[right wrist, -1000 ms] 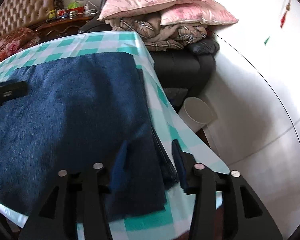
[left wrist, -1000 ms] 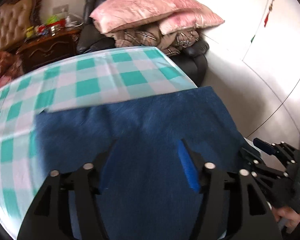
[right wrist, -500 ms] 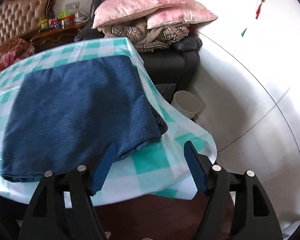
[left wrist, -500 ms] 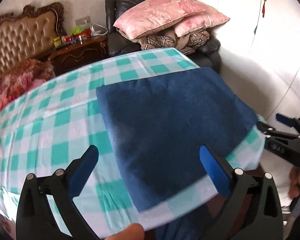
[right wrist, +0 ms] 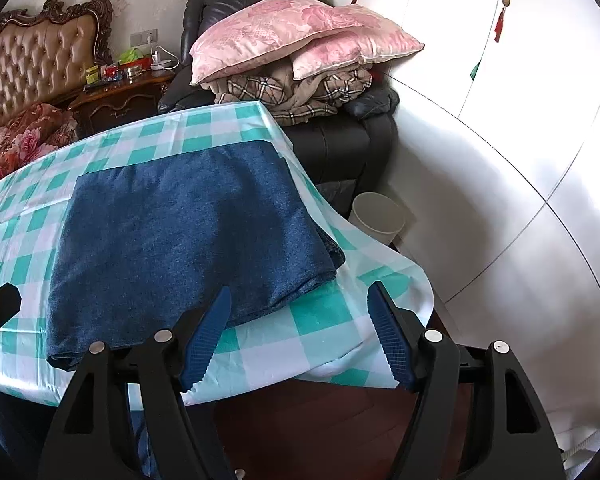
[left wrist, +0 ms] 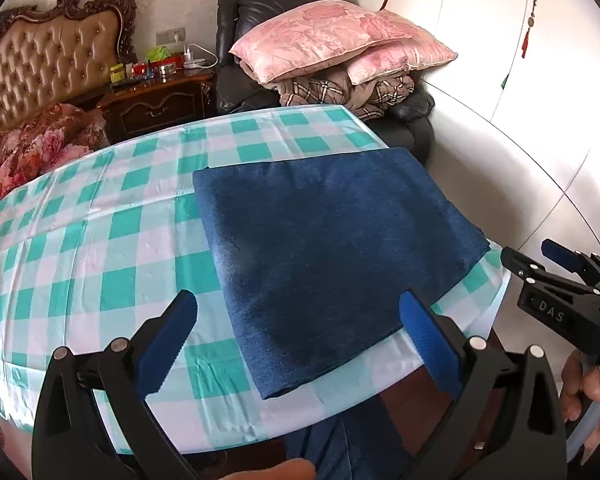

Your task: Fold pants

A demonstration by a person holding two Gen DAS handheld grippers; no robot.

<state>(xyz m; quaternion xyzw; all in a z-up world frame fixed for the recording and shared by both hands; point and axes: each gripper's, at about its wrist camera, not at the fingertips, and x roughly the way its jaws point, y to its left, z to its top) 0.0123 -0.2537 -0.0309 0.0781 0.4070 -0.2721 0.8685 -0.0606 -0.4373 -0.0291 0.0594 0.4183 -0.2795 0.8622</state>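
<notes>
The folded pants [left wrist: 324,248] lie flat at the table's [left wrist: 100,240] near right corner. The left gripper [left wrist: 298,336] and right gripper [right wrist: 300,334] hang released and empty at the near edge. Beyond stand an armchair [right wrist: 340,148] with pillows [right wrist: 296,36] and a bin [right wrist: 376,216].

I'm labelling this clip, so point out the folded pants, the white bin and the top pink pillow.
folded pants [right wrist: 180,232], right wrist view, middle of the top layer.
white bin [right wrist: 376,216], right wrist view, its outer wall.
top pink pillow [left wrist: 324,36], left wrist view, middle of its face.
</notes>
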